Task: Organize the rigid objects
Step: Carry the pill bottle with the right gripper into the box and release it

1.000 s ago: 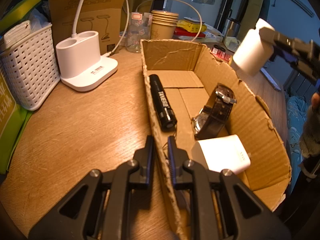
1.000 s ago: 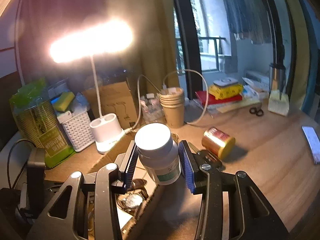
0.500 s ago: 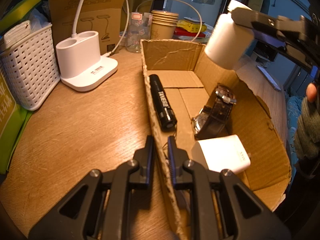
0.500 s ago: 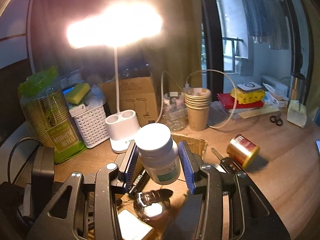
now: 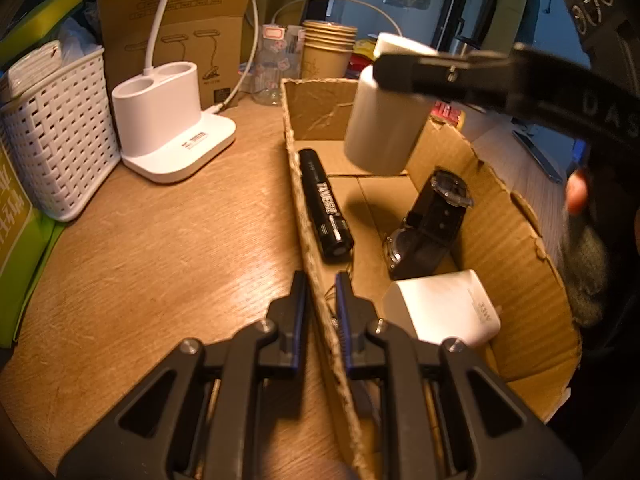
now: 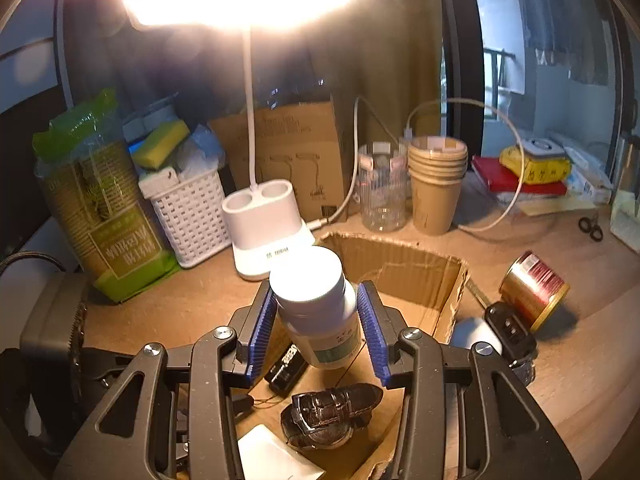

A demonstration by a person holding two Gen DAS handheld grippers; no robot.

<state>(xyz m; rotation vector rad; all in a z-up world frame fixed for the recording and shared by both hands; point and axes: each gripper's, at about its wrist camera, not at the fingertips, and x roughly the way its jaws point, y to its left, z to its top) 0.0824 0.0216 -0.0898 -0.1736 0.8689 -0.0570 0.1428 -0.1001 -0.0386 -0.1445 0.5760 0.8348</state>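
**Over the box: bottle held in mid-air**

Above the cardboard box [image 5: 496,216], w/ ragged torn corrugated rims, the right gripper [image 6: 318,320] clamped a smooth white cylindrical bottle [image 6: 316,308] betw. its ribbed blue pads; cap tilted up toward the lamp base [image 5: 172,124], long axis slanted, bottom down toward the box floor. Bare floor lay beneath it, betw. the black flashlight [image 5: 325,204] along the left wall & the leather-strap watch [image 5: 432,224]. White charger block [image 5: 444,308] sat in the near corner. Left gripper [image 5: 322,304] pinched shut on the box's left wall.
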